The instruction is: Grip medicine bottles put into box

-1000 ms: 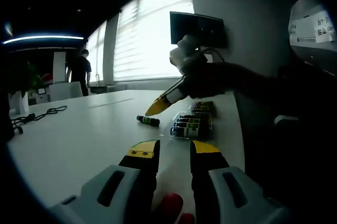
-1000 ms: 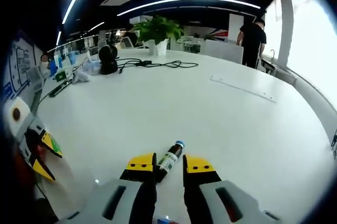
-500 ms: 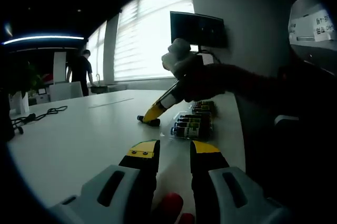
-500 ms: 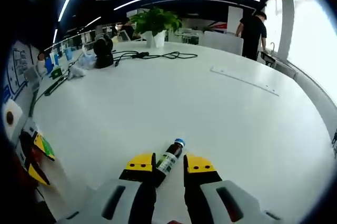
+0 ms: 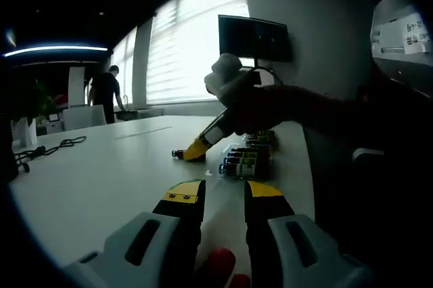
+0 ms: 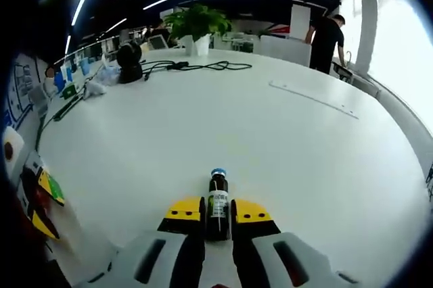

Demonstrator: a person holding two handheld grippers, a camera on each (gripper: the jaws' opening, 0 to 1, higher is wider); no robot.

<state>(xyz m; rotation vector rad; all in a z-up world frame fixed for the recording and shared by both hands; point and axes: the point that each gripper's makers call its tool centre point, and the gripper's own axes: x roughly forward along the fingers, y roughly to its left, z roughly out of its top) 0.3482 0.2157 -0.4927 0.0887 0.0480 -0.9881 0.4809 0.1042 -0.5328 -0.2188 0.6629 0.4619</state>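
The medicine bottle (image 6: pixel 218 200) has swung straight between the right gripper (image 6: pixel 217 210) jaws, now clamped on it; left gripper (image 5: pixel 224 191) jaws stand apart over the bench (image 5: pixel 101 180).

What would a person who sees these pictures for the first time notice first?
Probably the right tongs, closed on a small dark medicine bottle that lies on the white table. Next, in the left gripper view, the box of bottles lying in rows, just to the right of that grasp. The left tongs stand open over the table nearer the camera, holding nothing.
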